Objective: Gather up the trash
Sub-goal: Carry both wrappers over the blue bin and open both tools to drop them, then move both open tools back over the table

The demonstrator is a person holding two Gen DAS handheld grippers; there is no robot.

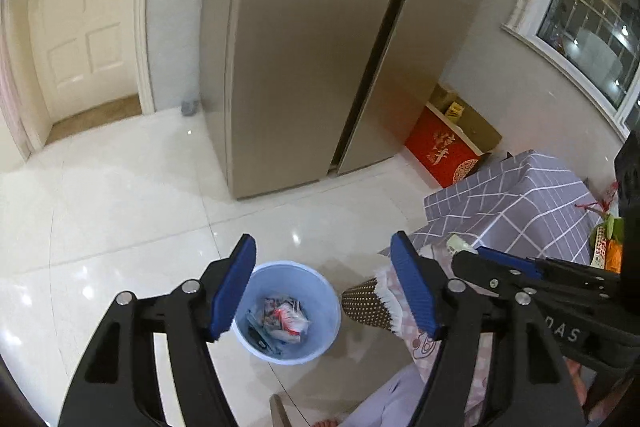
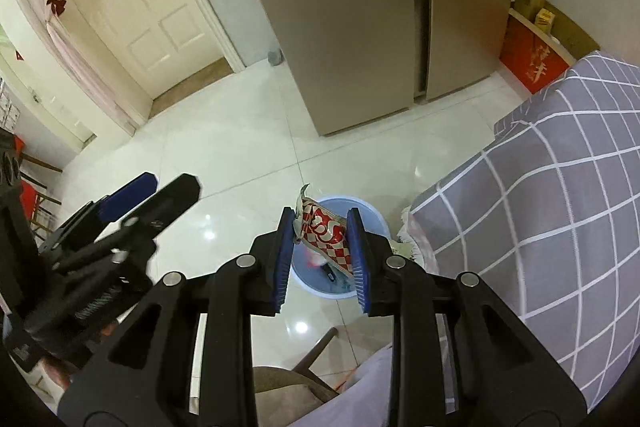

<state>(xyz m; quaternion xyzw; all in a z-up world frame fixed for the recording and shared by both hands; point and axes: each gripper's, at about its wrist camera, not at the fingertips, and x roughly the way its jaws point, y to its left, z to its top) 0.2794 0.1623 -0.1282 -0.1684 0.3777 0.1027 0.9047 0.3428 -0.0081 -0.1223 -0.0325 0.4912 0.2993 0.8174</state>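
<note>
A pale blue trash bin (image 1: 320, 287) stands on the white tiled floor with several wrappers (image 1: 282, 319) lying inside. My left gripper (image 1: 324, 239) hangs over it, open, with nothing between its blue pads. My right gripper (image 2: 321, 215) is shut on a crumpled red-and-white checked wrapper (image 2: 326, 231), held above the same bin (image 2: 374, 213). Seen from the left wrist, the right gripper (image 1: 476, 253) comes in low at the right with the pale end of the wrapper (image 1: 460, 243) at its tip. The right wrist view shows the left gripper (image 2: 156, 189) at the left, its jaws apart.
A table under a grey checked cloth (image 2: 560, 187) stands right of the bin, its fringed corner (image 1: 366, 303) close to the rim. A tall beige fridge (image 1: 304, 47) stands behind, a red box (image 1: 444, 151) beside it. A chair (image 2: 288, 387) and a person's clothing lie below.
</note>
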